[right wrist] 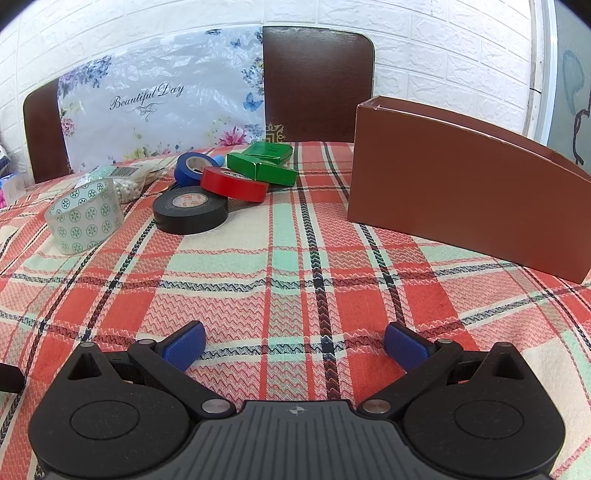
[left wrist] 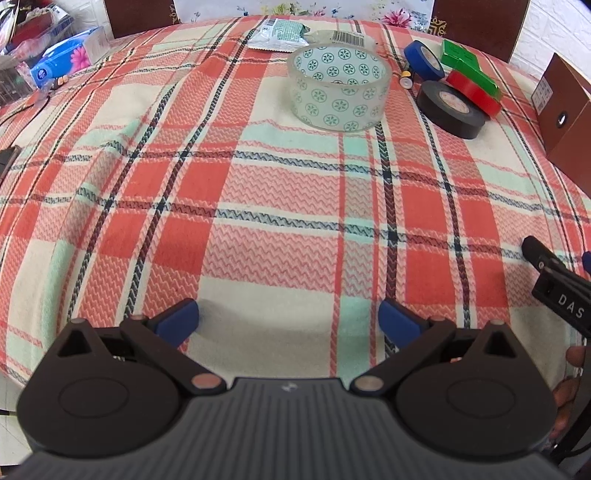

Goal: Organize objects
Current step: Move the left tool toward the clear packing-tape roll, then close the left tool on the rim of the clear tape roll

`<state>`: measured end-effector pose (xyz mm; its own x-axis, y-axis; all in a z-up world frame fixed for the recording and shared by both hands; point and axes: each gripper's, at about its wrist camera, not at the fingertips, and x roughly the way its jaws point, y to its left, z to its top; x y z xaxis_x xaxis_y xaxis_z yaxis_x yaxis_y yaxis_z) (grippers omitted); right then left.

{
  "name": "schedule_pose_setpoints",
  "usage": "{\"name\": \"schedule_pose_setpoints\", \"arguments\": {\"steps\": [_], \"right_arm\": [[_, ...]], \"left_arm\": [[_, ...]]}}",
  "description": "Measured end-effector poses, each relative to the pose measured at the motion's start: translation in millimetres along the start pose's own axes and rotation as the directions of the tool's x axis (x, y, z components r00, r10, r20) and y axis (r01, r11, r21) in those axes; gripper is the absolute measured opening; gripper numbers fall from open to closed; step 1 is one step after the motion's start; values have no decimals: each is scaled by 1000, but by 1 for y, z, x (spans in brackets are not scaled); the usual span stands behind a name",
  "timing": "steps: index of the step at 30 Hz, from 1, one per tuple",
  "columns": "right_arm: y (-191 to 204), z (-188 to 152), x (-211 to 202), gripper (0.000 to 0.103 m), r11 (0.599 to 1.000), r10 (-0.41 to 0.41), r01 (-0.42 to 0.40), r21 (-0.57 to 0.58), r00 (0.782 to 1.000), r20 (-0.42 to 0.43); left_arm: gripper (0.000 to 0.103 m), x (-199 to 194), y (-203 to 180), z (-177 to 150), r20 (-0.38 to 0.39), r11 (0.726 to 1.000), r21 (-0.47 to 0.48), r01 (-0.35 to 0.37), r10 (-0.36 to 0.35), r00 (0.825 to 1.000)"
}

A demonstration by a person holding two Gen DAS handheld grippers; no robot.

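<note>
A clear tape roll with green flower print (left wrist: 340, 90) (right wrist: 85, 218) stands on the plaid tablecloth. Beside it lie a black tape roll (left wrist: 450, 109) (right wrist: 190, 214), a red tape roll (left wrist: 474, 92) (right wrist: 234, 184), a blue tape roll (left wrist: 423, 59) (right wrist: 194, 168) and a green box (left wrist: 467, 62) (right wrist: 264, 162). An open brown box (right wrist: 461, 199) (left wrist: 565, 107) stands to the right. My left gripper (left wrist: 288, 321) is open and empty, well short of the clear roll. My right gripper (right wrist: 295, 347) is open and empty, short of the tapes; part of it shows in the left wrist view (left wrist: 554, 288).
A packet of white beads (right wrist: 129, 179) (left wrist: 280, 33) lies behind the clear roll. A blue tissue pack (left wrist: 70, 55) and clutter sit at the far left. Two dark chairs (right wrist: 317, 81) and a floral bag (right wrist: 159, 107) stand behind the table.
</note>
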<state>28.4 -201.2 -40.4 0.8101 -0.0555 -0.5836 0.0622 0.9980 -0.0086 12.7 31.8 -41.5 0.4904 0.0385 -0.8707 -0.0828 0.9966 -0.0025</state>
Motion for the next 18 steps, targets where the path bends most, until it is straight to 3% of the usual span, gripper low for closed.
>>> {"name": "schedule_pose_setpoints", "arguments": {"steps": [7, 10, 12, 14, 18], "right_arm": [[0, 1, -1, 102, 1000, -7, 7, -7, 1000, -8], [0, 2, -9, 99, 1000, 28, -28, -4, 1000, 7], [7, 5, -19, 97, 996, 77, -75, -37, 996, 51], [22, 11, -22, 97, 988, 115, -105, -116, 990, 78], [57, 32, -17, 94, 947, 258, -237, -218, 963, 75]], "left_arm": [[103, -1, 1, -1, 6, 1000, -3, 7, -7, 1000], [103, -4, 8, 0, 35, 999, 17, 47, -48, 998], [103, -9, 18, 8, 76, 997, 32, 65, -68, 995], [103, -16, 29, 20, 153, 999, 33, 24, -29, 988], [102, -26, 40, 55, 287, 998, 63, -14, -5, 958]]}}
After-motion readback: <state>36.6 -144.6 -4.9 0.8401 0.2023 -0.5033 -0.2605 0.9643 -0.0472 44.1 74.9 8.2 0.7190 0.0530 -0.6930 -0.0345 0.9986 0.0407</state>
